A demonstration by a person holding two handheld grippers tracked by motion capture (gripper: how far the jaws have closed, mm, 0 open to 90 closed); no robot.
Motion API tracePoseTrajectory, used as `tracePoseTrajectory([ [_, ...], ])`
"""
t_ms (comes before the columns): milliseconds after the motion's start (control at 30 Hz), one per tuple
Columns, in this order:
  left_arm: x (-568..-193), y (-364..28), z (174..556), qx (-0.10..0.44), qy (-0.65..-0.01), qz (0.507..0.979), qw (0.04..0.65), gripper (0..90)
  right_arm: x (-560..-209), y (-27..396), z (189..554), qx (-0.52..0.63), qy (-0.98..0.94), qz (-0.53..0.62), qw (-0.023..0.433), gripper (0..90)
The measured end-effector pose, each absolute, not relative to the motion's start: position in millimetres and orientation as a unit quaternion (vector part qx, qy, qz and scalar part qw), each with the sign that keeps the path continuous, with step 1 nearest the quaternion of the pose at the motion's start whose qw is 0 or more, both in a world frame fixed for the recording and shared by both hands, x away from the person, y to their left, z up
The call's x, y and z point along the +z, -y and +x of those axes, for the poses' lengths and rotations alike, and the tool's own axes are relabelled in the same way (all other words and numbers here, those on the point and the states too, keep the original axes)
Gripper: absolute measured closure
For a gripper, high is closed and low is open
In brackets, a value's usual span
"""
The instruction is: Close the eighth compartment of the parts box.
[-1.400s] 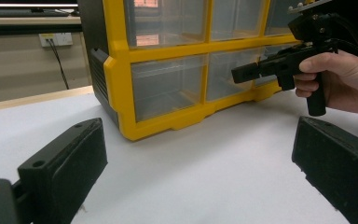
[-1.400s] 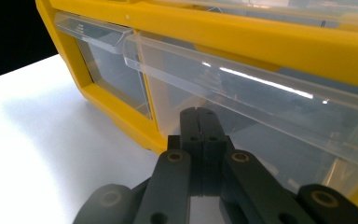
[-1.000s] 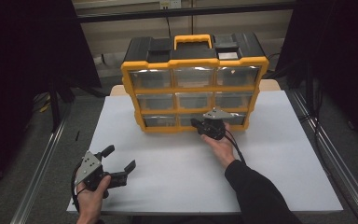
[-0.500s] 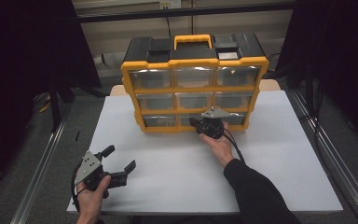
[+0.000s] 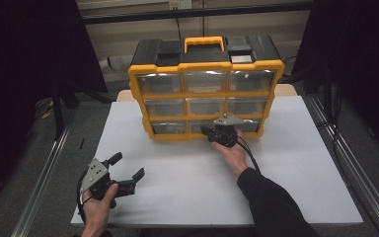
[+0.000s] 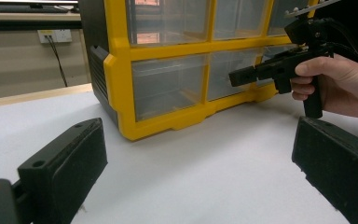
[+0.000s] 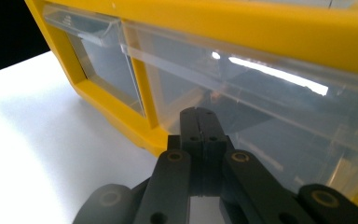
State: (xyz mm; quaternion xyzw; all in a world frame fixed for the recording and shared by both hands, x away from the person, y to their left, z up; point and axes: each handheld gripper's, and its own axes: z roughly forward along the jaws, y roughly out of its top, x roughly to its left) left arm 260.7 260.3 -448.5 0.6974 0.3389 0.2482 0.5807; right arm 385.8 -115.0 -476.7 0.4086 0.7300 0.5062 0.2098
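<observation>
The white bench (image 5: 286, 168) lies bare before the yellow organizer (image 5: 205, 89). My right tongs (image 5: 208, 132) are clenched at its bottom middle drawer (image 7: 261, 126); my left tongs (image 5: 127, 169) are released, well apart from it.

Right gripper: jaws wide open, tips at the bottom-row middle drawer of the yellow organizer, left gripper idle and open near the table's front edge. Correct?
Not quite. The right gripper is shut, its jaws pressed flat together with nothing between them, as the right gripper view shows. The rest holds: its tips are at the bottom-row middle drawer of the yellow organizer, and the left gripper sits open near the table's front edge.
</observation>
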Motion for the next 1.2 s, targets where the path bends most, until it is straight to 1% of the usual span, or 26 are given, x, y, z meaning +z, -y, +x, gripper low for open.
tracePoseTrajectory([
  [167,-448.4,-262.6,259.5,0.250,-0.336,0.698,0.581,3.0,-476.5,117.2,385.1,0.514,-0.726,0.409,0.204,90.0],
  [267,-448.1,-262.3,258.2,0.251,-0.337,0.698,0.580,2.9,-475.3,118.4,382.8,0.516,-0.726,0.408,0.201,86.7],
  [333,-448.2,-261.7,257.5,0.250,-0.338,0.696,0.582,3.0,-474.0,119.1,380.6,0.526,-0.722,0.407,0.191,82.8],
  [367,-448.5,-262.0,257.3,0.248,-0.336,0.697,0.583,2.9,-473.7,119.8,379.6,0.522,-0.723,0.407,0.197,81.2],
  [400,-448.4,-262.2,257.0,0.248,-0.336,0.697,0.583,2.9,-473.3,119.9,378.5,0.526,-0.723,0.405,0.193,79.4],
  [433,-448.2,-262.8,256.6,0.250,-0.335,0.696,0.584,3.0,-473.4,120.3,378.0,0.525,-0.724,0.404,0.194,76.6],
  [467,-447.8,-263.4,255.9,0.251,-0.335,0.698,0.580,2.9,-472.6,120.2,375.9,0.519,-0.724,0.407,0.200,71.6],
  [567,-447.2,-264.0,255.3,0.251,-0.333,0.696,0.584,2.9,-471.8,120.9,373.6,0.522,-0.724,0.406,0.198,58.7],
  [600,-447.0,-264.0,255.4,0.252,-0.333,0.697,0.583,2.9,-471.8,120.8,373.2,0.528,-0.723,0.402,0.194,56.6],
  [633,-446.9,-263.5,255.8,0.253,-0.330,0.699,0.582,3.0,-472.0,120.9,372.4,0.528,-0.724,0.400,0.193,52.4],
  [667,-447.3,-262.3,255.4,0.250,-0.333,0.697,0.584,2.9,-472.2,119.9,370.2,0.527,-0.726,0.400,0.190,43.1],
  [733,-447.3,-262.2,255.5,0.249,-0.330,0.699,0.583,2.9,-471.9,119.9,368.9,0.527,-0.727,0.398,0.188,41.7],
  [833,-447.4,-262.8,255.1,0.251,-0.331,0.699,0.582,3.0,-470.3,121.1,366.0,0.529,-0.728,0.393,0.189,34.5],
  [933,-447.1,-263.1,254.5,0.253,-0.332,0.697,0.584,3.0,-468.7,122.8,364.0,0.532,-0.723,0.399,0.188,25.0],
  [1000,-446.9,-263.1,254.7,0.254,-0.330,0.697,0.583,3.0,-468.4,124.2,363.3,0.532,-0.722,0.401,0.188,23.1],
  [1067,-447.0,-263.2,254.8,0.252,-0.330,0.700,0.581,3.0,-467.9,125.2,362.1,0.531,-0.722,0.403,0.187,17.3],
  [1167,-447.1,-263.1,254.7,0.253,-0.331,0.697,0.584,3.0,-467.3,126.7,360.2,0.533,-0.721,0.402,0.188,13.9],
  [1200,-447.2,-263.2,254.4,0.252,-0.333,0.696,0.584,3.0,-467.2,127.4,359.5,0.532,-0.721,0.402,0.189,11.0],
])
